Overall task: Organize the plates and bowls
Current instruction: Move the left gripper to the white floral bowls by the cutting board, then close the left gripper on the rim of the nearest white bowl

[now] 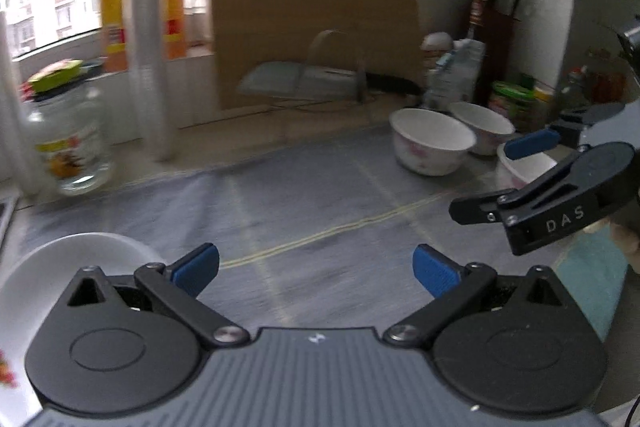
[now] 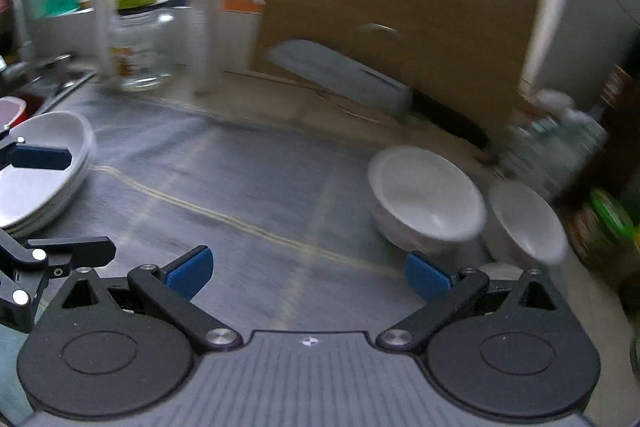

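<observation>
A glass jar [image 1: 66, 143] stands at the desk's [image 1: 304, 203] left edge; a cardboard sheet [image 1: 316, 23] leans along its back edge.

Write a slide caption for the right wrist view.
Open right hand-held gripper over the grey mat, stacked plates left, bowls right.

My counter [image 2: 360, 115] has a gray cloth [image 2: 240, 187] on it, with stacked plates [image 2: 52, 179] left, bowls [image 2: 424, 199] right, a jar [image 1: 68, 143] behind.
</observation>
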